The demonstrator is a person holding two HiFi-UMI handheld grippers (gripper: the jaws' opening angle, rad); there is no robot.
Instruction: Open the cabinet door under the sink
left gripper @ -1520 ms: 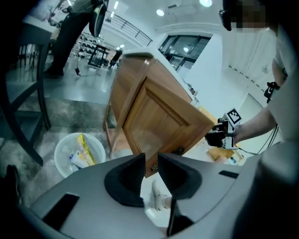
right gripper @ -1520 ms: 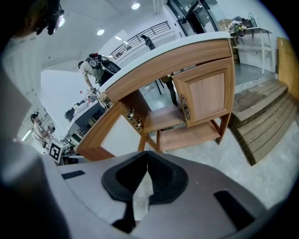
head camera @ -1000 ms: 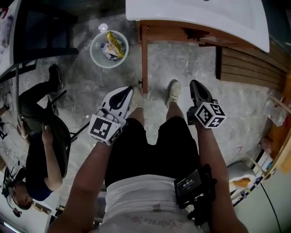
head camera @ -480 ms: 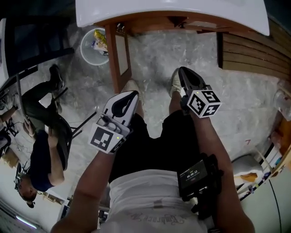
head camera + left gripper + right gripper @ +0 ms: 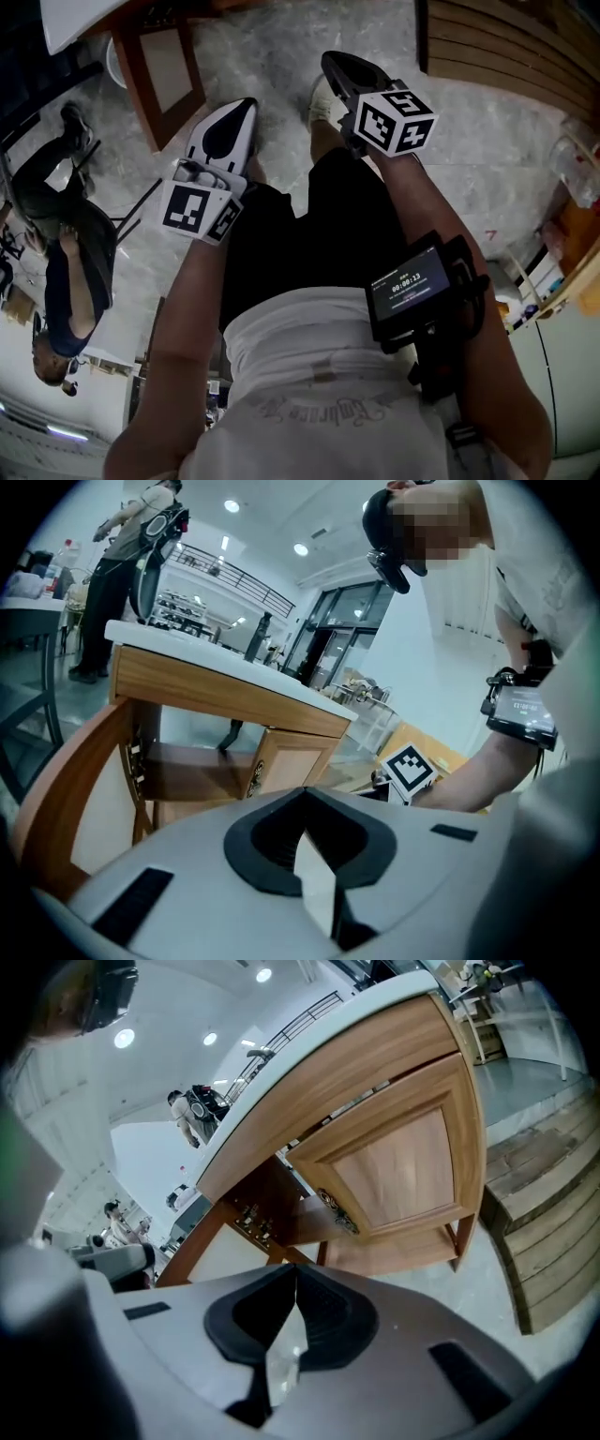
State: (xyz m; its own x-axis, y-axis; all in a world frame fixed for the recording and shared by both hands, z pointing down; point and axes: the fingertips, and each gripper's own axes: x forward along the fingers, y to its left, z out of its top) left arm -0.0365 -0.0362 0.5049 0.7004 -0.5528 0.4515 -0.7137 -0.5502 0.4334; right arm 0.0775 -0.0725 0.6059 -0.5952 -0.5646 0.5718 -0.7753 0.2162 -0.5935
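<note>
- The cabinet door [image 5: 167,67] under the sink [image 5: 80,21] stands swung open at the top left of the head view, a light panel in a wooden frame. In the left gripper view it fills the left edge [image 5: 70,794].
- The cabinet's second door [image 5: 403,1166] is closed, with a dark round handle [image 5: 333,1206] near its left edge. The bare wooden shelf [image 5: 187,771] shows in the opening between the 2 doors.
- The left gripper [image 5: 234,117] is just right of the open door in the head view and apart from it. Its own view shows the 2 jaws pressed together with nothing between them [image 5: 305,808].
- The right gripper [image 5: 339,70] is further right, well apart from the open door and aimed toward the closed one. Its jaws also meet, and it holds nothing [image 5: 295,1279].
- A screen device [image 5: 408,291] is strapped to the right forearm.
- Wooden slats [image 5: 506,47] lie on the floor at the upper right.
- A seated person [image 5: 66,244] is at the left edge, near the open door.
</note>
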